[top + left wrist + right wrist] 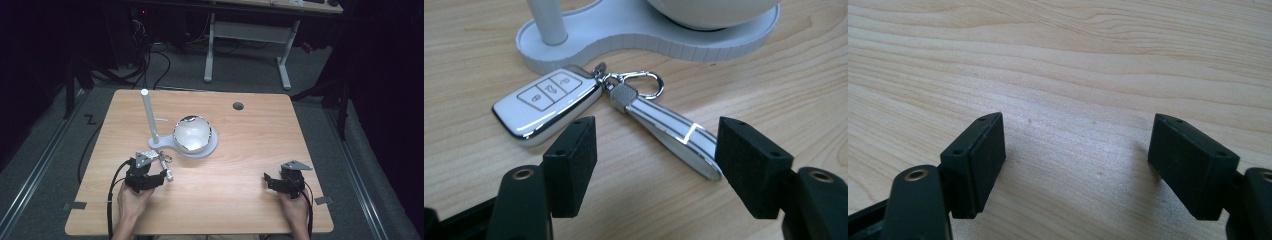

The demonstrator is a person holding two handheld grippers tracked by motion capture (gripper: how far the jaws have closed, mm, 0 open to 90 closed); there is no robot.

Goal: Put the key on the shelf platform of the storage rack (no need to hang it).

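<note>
Pale wooden worktop (240, 170) is seen in a dark room, bearing a white stand (624, 37) with a post and a bowl-like dish. A white car key (546, 102) with a striped strap (674, 132) lies flat just in front of the stand's base. The left gripper (656, 157) is held over it, fingers (574, 160) released, the strap's end touching or just beside one pad. If the key is to be lifted, a grasp across the strap is judged surest. The right gripper (1088, 165) is released over bare wood, well apart from the stand. The dish's contents cannot be made out; its top is cut off in the left gripper view.
</note>
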